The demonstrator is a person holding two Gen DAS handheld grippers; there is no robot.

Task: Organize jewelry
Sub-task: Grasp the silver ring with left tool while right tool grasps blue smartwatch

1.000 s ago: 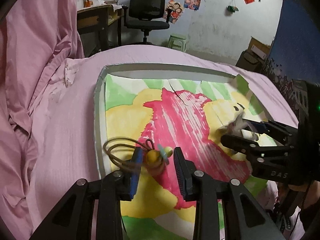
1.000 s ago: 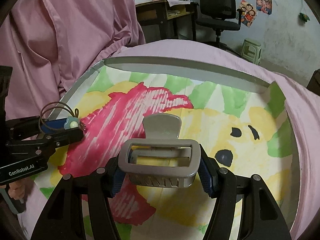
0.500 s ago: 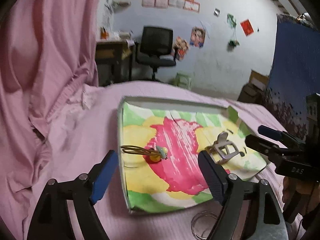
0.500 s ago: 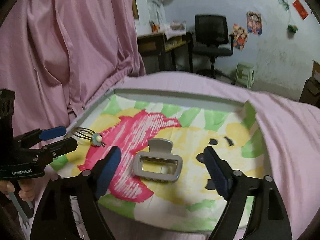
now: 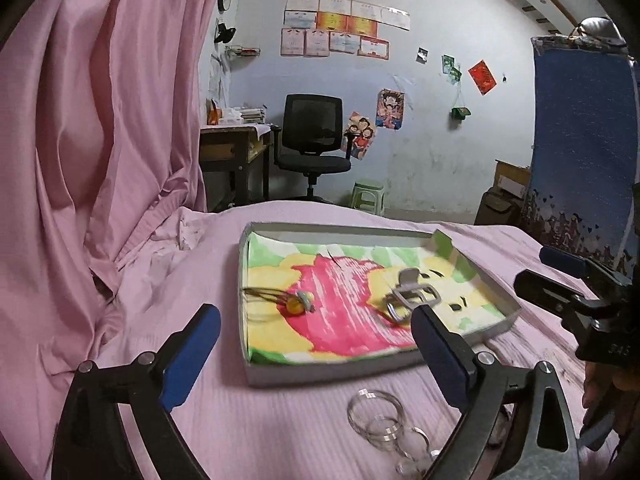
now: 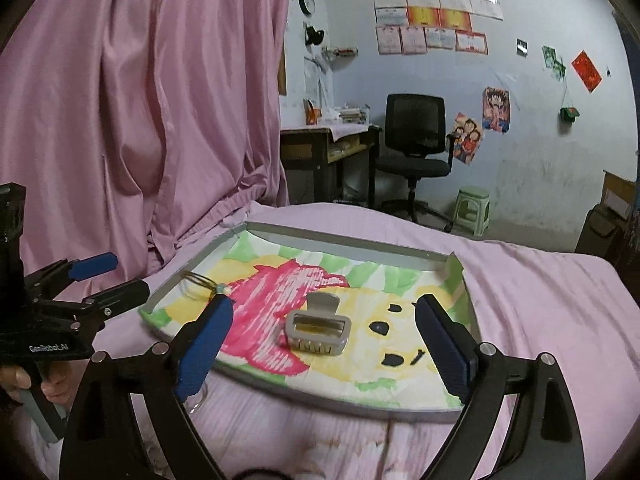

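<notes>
A bedroom with a pale blue wall, posters, a desk and an office chair [image 6: 416, 136]; in front, a bed [image 5: 280, 432] under a pink sheet carries everything.

On the bed lies a shallow tray [image 6: 344, 245] lined with a bright painted picture, likely serving as the collecting place. The grey claw clip [image 6: 318, 330] rests near the tray's middle, on the boundary of the pink and yellow paint. Its long axis runs roughly across the right wrist view, teeth toward the camera and the pinch lever pointing away toward the far rim. The hair tie [image 5: 280, 300] with its yellow charm lies near the tray's left side, loops trailing toward the left rim, well apart from the clip.

Outside the tray, on the sheet just beside its near edge, sit several clear bangles [image 5: 384, 420], probably next to go in.

The left tool [image 5: 316, 344] hovers above the near edge, spread wide and empty. The right tool [image 6: 324, 344] is likewise wide and empty, framing the clip without touching it.
</notes>
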